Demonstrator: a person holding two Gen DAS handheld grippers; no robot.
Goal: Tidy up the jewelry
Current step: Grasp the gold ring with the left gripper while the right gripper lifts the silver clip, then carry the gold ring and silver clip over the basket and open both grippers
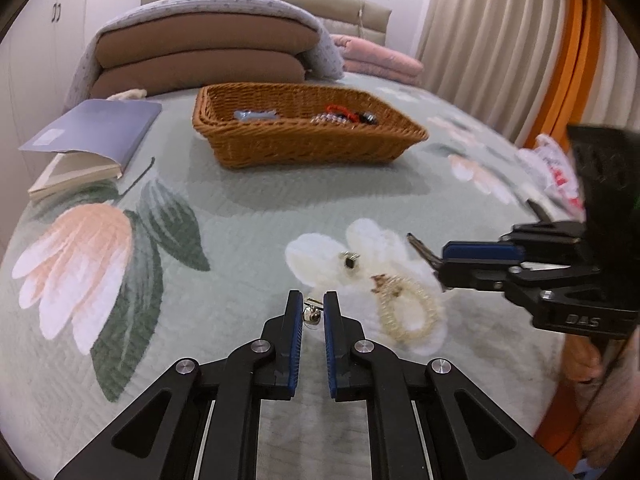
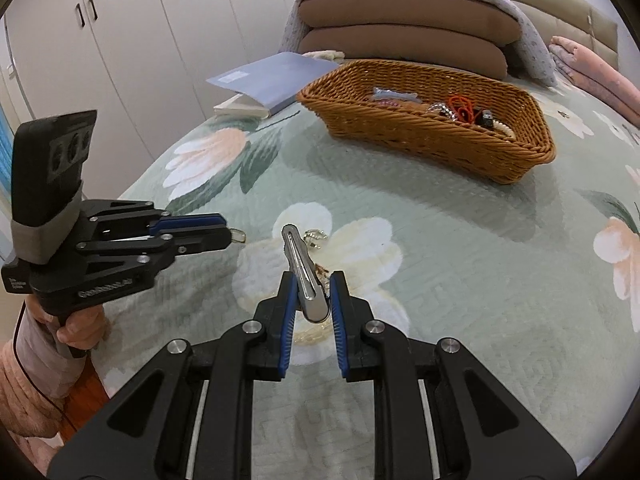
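The left claw (image 1: 313, 307) is clenching a small silver metal clip (image 1: 311, 311) between its blue pads, the piece showing just at the fingertips; the right wrist view is showing the same claw (image 2: 226, 232) from the side, with only a wire loop of the clip (image 2: 239, 235) poking past its tip. The right claw (image 2: 314, 294) is grasping a long polished silver hair clip (image 2: 304, 272), which is pointing forward beyond the fingers; in the left wrist view that claw (image 1: 440, 264) is coming in from the right and only the dark end of the hair clip (image 1: 420, 250) is visible.

Just ahead and right of the left claw, a coiled gold-coloured bracelet (image 1: 404, 312) is lying on the quilted pale green floral bedspread (image 1: 240, 208); in the right wrist view it is mostly hidden under the right claw. A little further ahead, a small dark-stoned silver ring (image 1: 351, 260) is resting on a white flower; the right view is showing only a small silvery piece (image 2: 316, 236) beside the hair clip's tip, too unclear to name.

Well beyond both claws, a brown woven wicker basket (image 1: 304, 148) is holding a blue piece, red cord and beads; left of it, a lavender-covered open book (image 1: 92, 136) is lying face down; behind, brown stacked pillows (image 1: 200, 56) are sitting under a grey blanket.
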